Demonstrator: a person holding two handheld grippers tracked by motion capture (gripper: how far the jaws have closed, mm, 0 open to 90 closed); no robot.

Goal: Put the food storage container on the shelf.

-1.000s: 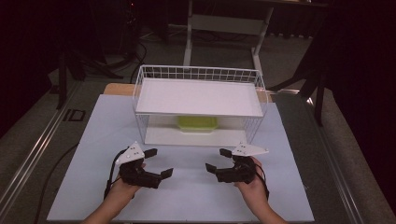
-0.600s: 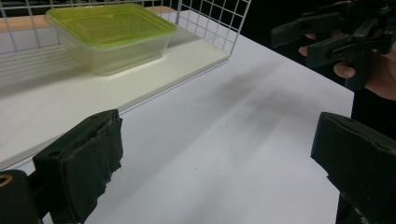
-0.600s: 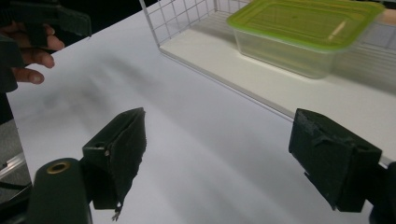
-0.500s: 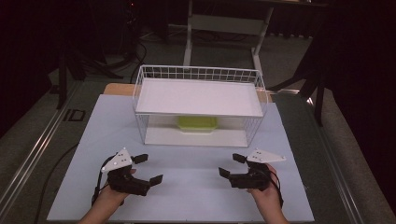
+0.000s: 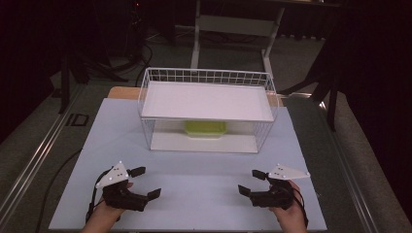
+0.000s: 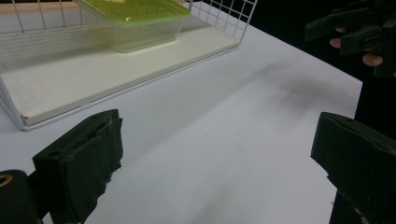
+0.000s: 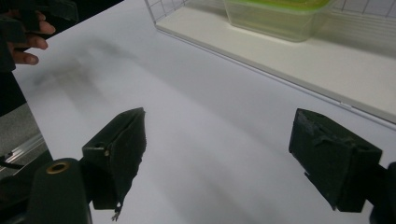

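1. Dark room surrounded a white-topped table (image 5: 194, 160); a pale metal stand (image 5: 233, 24) stood on the floor beyond its far edge.
2. White wire rack (image 5: 206, 77) sat on the far half of the table, with a flat white shelf on top and a white base board below.
3. Green-lidded clear plastic container (image 5: 205, 128) rested on the base board under the shelf, near the middle, lid on. Seen also in the left gripper view (image 6: 135, 21) and the right gripper view (image 7: 275, 16).
4. Left gripper (image 5: 145, 182) was held low near the table's near-left corner, fingers spread wide, nothing between them; bare table showed between the two black pads (image 6: 79, 163).
5. Right gripper (image 5: 251, 182) was held low near the near-right corner, fingers likewise wide apart and empty (image 7: 334, 156).
6. Both grippers pointed inward toward each other, well apart, and well short of the rack.
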